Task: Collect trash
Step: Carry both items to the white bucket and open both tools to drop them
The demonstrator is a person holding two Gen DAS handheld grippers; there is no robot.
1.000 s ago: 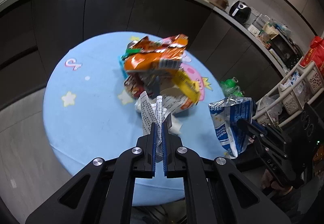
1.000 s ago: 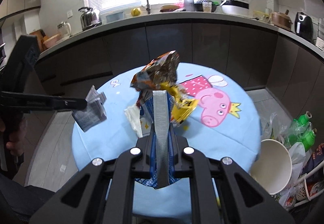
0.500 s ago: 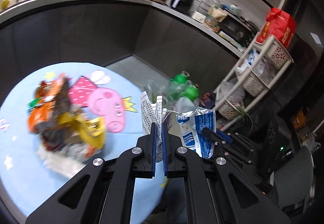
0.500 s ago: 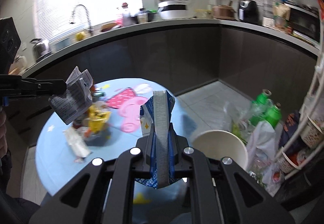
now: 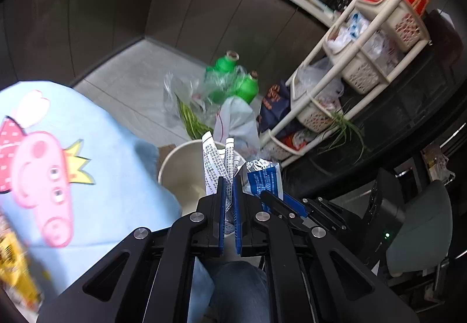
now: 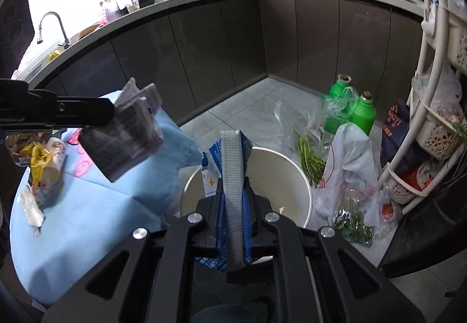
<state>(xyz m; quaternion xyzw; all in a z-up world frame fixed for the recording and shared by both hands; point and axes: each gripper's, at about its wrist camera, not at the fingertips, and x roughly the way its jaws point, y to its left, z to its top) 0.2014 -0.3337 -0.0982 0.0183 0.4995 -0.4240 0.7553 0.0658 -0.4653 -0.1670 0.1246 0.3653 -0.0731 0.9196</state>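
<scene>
My left gripper (image 5: pixel 229 181) is shut on a folded printed paper (image 5: pixel 217 161), held above the white bin (image 5: pixel 178 174) that stands on the floor beside the table. In the right wrist view the same paper (image 6: pixel 125 137) hangs from the left gripper (image 6: pixel 112 112) over the table's edge. My right gripper (image 6: pixel 233 191) is shut on a blue and silver snack bag (image 6: pixel 230 159), right over the white bin (image 6: pixel 280 174). In the left wrist view that bag (image 5: pixel 264 178) sits just right of the paper. More wrappers (image 6: pixel 41 159) lie on the blue tablecloth (image 6: pixel 87 206).
Green bottles (image 6: pixel 350 107), plastic bags (image 6: pixel 347 165) and green vegetables (image 6: pixel 310 159) lie on the floor behind the bin. A white basket rack (image 6: pixel 432 107) stands at the right. Dark cabinets (image 6: pixel 233 45) run along the back. The person's jeans-clad knee (image 5: pixel 236 288) is under the grippers.
Both grippers have swung from above the wrapper pile on the table to the right, over the table's edge to the white bin, still gripping the paper and the bag.
</scene>
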